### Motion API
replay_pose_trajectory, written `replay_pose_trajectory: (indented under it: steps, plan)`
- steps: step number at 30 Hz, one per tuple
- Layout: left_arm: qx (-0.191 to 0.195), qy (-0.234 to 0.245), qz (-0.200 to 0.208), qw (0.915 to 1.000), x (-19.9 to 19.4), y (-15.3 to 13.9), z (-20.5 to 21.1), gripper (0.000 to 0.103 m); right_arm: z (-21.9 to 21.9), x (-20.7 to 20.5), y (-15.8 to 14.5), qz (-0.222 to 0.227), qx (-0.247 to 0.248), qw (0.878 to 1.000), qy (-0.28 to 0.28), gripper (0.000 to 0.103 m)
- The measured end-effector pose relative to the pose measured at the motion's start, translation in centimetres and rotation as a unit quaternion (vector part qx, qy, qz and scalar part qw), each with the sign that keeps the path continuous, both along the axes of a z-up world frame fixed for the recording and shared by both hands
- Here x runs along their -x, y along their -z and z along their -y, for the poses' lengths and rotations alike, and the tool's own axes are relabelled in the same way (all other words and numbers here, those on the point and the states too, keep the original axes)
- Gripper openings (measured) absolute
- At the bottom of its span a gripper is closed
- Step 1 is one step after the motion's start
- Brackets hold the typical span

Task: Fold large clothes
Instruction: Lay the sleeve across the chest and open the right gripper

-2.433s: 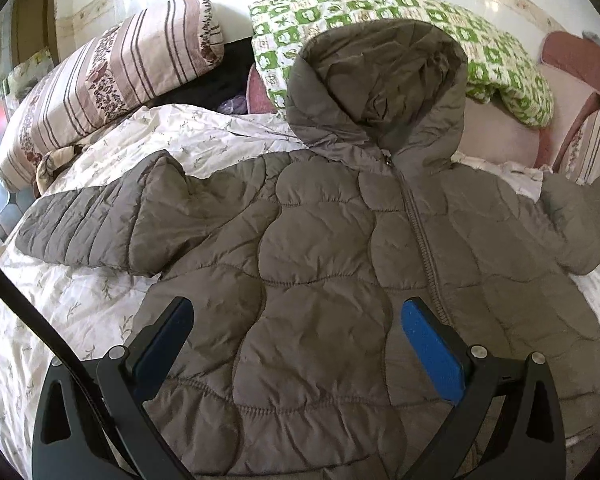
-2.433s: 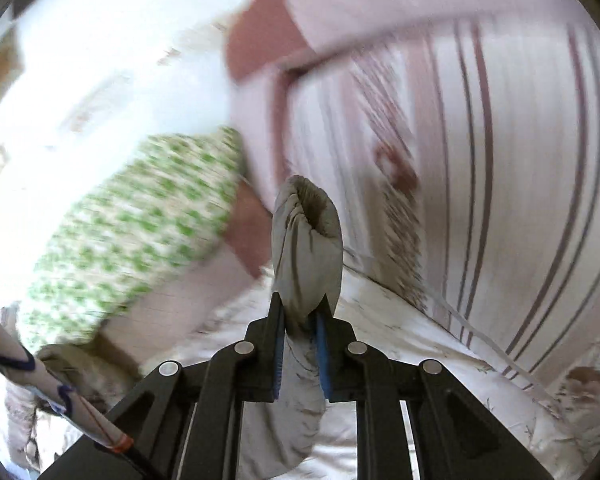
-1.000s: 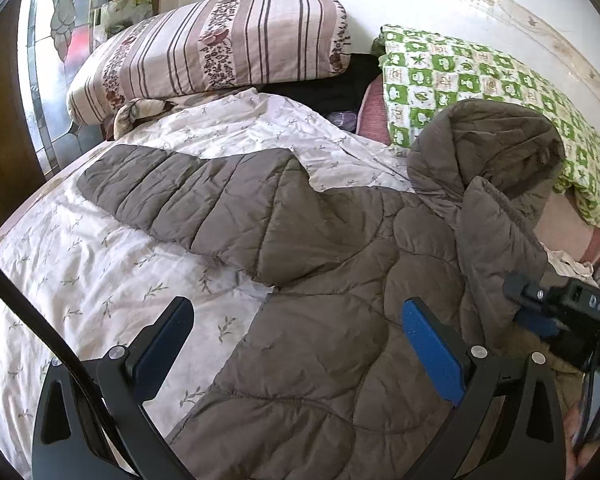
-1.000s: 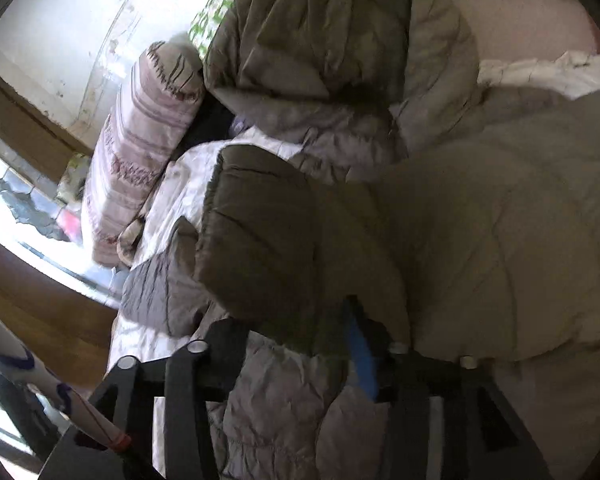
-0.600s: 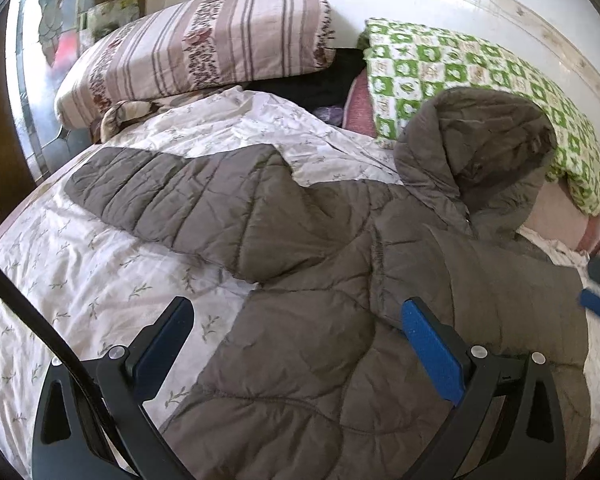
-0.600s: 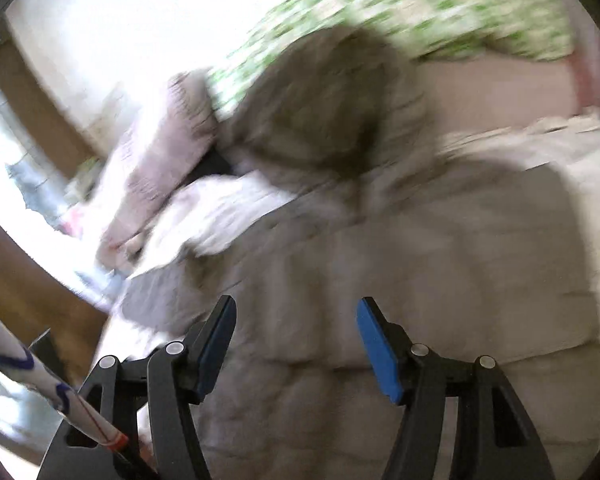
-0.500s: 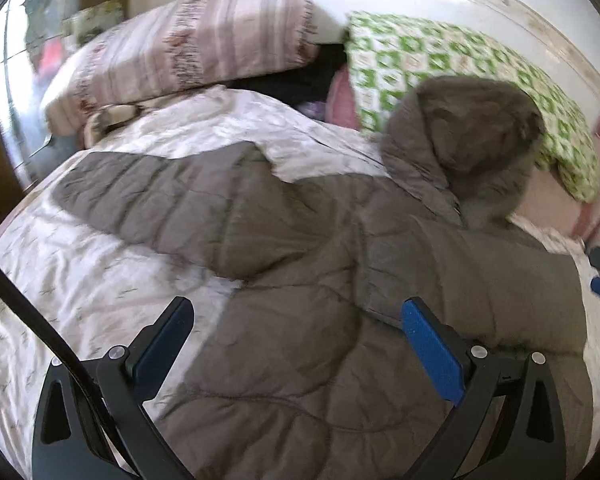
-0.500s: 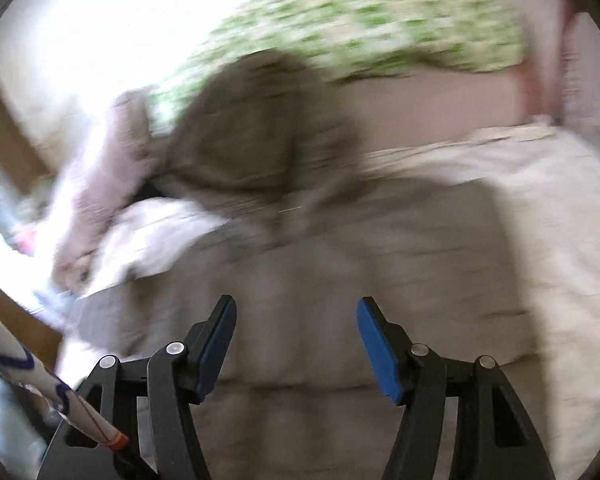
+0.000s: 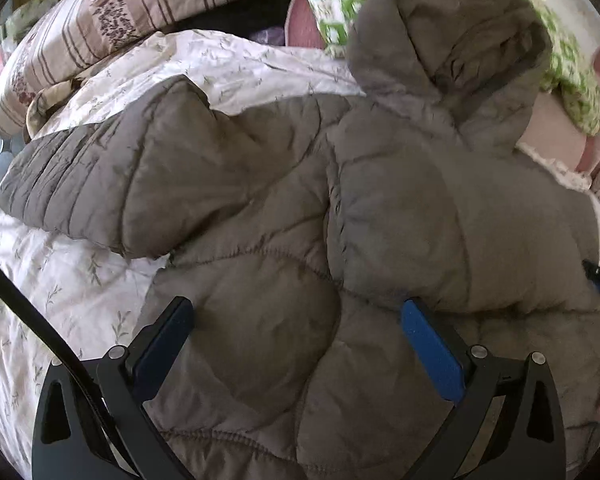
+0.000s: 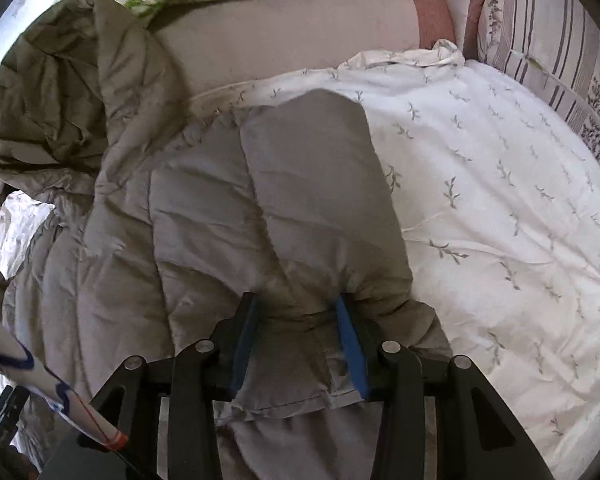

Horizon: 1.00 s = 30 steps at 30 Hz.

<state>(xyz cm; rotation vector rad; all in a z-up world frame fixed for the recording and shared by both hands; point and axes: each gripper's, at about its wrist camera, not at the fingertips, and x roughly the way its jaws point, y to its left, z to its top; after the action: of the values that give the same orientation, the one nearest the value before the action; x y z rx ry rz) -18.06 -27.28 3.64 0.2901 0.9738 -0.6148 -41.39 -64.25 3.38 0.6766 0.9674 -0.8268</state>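
A grey-brown quilted hooded jacket (image 9: pixel 260 240) lies on the bed, front up, hood (image 9: pixel 452 40) toward the pillows. Its one sleeve (image 9: pixel 100 176) stretches out to the left; the other sleeve (image 9: pixel 460 232) is folded across the chest. My left gripper (image 9: pixel 296 328) is open, hovering over the jacket's lower body. In the right wrist view the jacket (image 10: pixel 180 220) fills the left half and my right gripper (image 10: pixel 298 332) has its jaws closing around a bunched part of the folded sleeve's cuff (image 10: pixel 300 308) at the jacket's side.
The bed has a white sheet with a leaf print (image 10: pixel 500 200). A striped pillow (image 9: pixel 120 12) and a green patterned pillow (image 9: pixel 568 72) lie at the head. Another striped cushion (image 10: pixel 560 40) sits at the right edge.
The right gripper carried the sleeve across the chest, let go and opened, then came down on the jacket's right side, jaws now narrowed on fabric. The left gripper stayed open, shifting slightly.
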Motion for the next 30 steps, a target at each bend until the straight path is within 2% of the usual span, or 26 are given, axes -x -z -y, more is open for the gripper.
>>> replay_pose_trajectory:
  steps: [3,4,7,10,13,14,18,21,24,29,30]
  plan:
    - [-0.018,0.016,0.023,0.9995,1.0,0.0,0.8,0.103,-0.3,-0.2,-0.6,-0.007,0.005,1.000,-0.001,0.044]
    - [-0.016,0.019,0.024,0.9994,1.1,-0.2,0.7,0.103,-0.8,-0.1,-1.4,0.003,0.007,1.000,0.000,0.045]
    - [0.013,0.032,0.027,0.9990,1.9,-1.6,0.4,0.103,-3.1,1.4,-4.4,0.069,-0.002,0.998,-0.009,0.045]
    - [0.035,0.036,0.040,0.9979,2.3,-2.8,0.2,0.103,-6.1,2.5,-6.4,0.087,-0.003,0.996,-0.014,0.046]
    - [0.038,0.039,0.040,0.9977,2.6,-3.0,0.0,0.103,-10.0,3.2,-7.6,0.097,0.016,0.994,-0.038,0.053]
    - [0.037,0.041,0.037,0.9978,2.7,-2.9,0.0,0.103,-10.7,3.2,-7.6,0.096,0.023,0.994,-0.045,0.057]
    - [0.032,0.041,0.035,0.9980,3.0,-2.5,-0.1,0.103,-11.7,1.8,-6.5,0.082,0.045,0.993,-0.074,0.057]
    - [0.027,0.039,0.049,0.9977,3.0,-2.6,-0.1,0.103,-11.0,1.6,-5.5,0.086,0.031,0.993,-0.069,0.057]
    - [0.026,0.032,0.050,0.9979,2.6,-2.4,-0.1,0.103,-9.7,1.2,-4.8,0.066,0.051,0.995,-0.055,0.057]
    - [0.004,0.031,0.035,0.9989,2.0,-1.1,0.2,0.103,-7.2,1.6,-0.9,0.034,-0.015,0.999,-0.033,0.057]
    - [0.000,0.032,0.033,0.9989,2.0,-0.9,0.3,0.103,-7.3,1.6,-0.9,0.034,-0.015,0.999,-0.033,0.057]
